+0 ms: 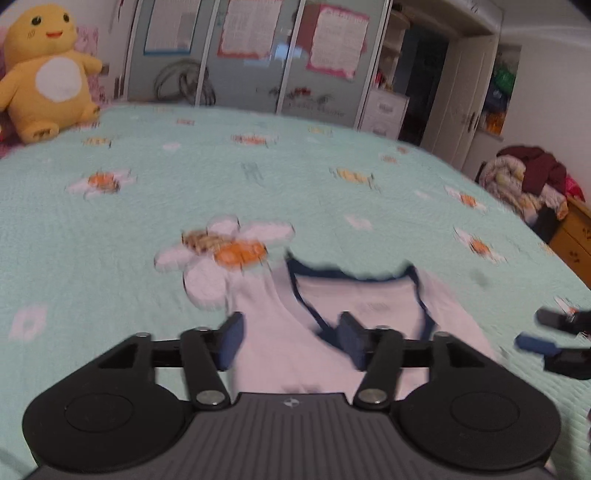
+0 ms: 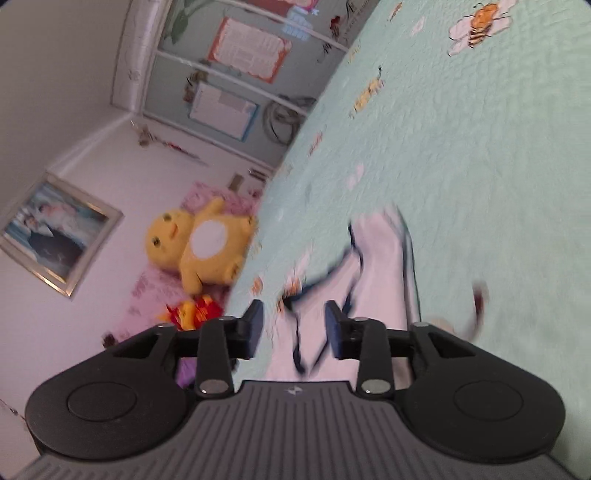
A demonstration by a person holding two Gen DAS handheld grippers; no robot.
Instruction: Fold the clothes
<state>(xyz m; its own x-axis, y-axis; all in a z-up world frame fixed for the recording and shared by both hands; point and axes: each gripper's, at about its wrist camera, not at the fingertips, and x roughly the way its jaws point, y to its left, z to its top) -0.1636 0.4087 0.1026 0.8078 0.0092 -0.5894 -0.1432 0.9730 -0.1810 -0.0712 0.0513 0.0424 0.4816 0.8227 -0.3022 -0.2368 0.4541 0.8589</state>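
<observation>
A white sleeveless top with navy trim (image 1: 288,354) lies on the mint bedspread (image 1: 184,184), its neckline facing away from me. My left gripper (image 1: 291,339) hovers over the near part of the top, its jaws wide apart and the blue pads touching no cloth. My right gripper (image 1: 543,330) shows at the right edge of the left wrist view, beside the top. In the rolled right wrist view the top (image 2: 380,266) stretches ahead, blurred. There my right gripper (image 2: 294,328) stands open, with navy trim showing in the gap between the pads but not pinched.
A yellow plush toy (image 1: 48,70) sits at the far left of the bed by pink pillows. Wardrobe doors with posters (image 1: 251,33) stand behind the bed. A heap of clothes (image 1: 528,181) rests on a wooden cabinet (image 1: 572,236) past the bed's right edge.
</observation>
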